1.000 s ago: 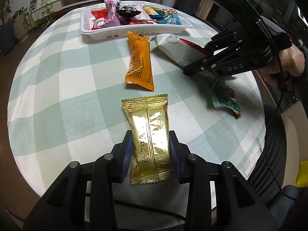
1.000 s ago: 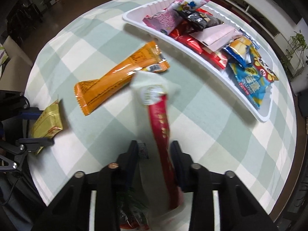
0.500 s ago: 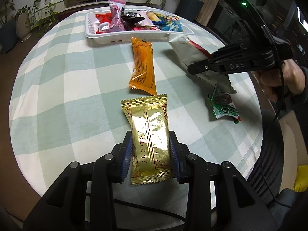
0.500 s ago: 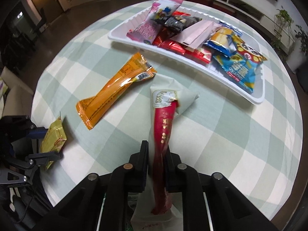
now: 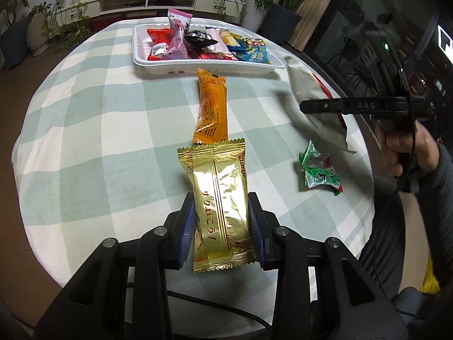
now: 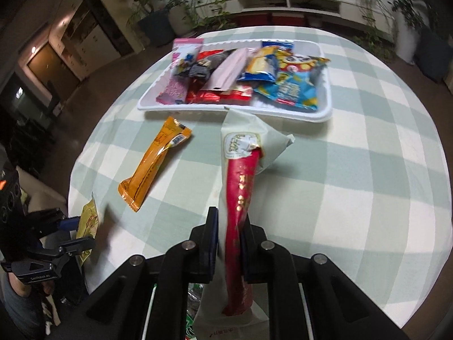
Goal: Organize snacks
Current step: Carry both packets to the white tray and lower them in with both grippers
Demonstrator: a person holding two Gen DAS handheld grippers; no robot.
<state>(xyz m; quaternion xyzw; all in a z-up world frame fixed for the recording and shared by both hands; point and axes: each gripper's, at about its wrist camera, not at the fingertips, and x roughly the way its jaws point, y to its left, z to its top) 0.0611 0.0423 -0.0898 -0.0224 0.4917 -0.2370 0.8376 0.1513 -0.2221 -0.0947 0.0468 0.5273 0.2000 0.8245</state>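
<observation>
Two handheld grippers work over a round tabletop [image 5: 93, 147] draped in a green-and-white check cloth, each with a snack in its grip. The left gripper [image 5: 222, 226] has its jaws pressed against the long sides of a gold foil packet [image 5: 219, 198], which points toward 12 o'clock in the left wrist view; the packet's far end overlaps the near tip of an orange snack bar [image 5: 212, 107] lying flat on the cloth. The right gripper [image 6: 229, 243] has its jaws nearly together on a red-and-white pouch [image 6: 240, 175], clamped on the pouch's red band, with the pale paper top fanning out toward 12 o'clock in the right wrist view. Seen from the left wrist camera, that pouch [image 5: 314, 99] sits at about 2 o'clock, raised off the cloth, with the right gripper [image 5: 305, 106] reaching in from 3 o'clock, held by the right hand [image 5: 405, 150]. A crumpled green wrapper [image 5: 320, 172] lies on the cloth below the pouch, near the tabletop's 3 o'clock edge. At 12 o'clock a white tray [image 5: 206, 66] holds a jumble of packets, among them a pink packet [image 5: 178, 36] standing on end and a blue bag [image 6: 294, 87]. In the right wrist view the orange snack bar [image 6: 155, 161] lies at 10 o'clock, short of the tray, and the left gripper [image 6: 70, 235] shows at 8 o'clock with the gold foil packet [image 6: 87, 223].
</observation>
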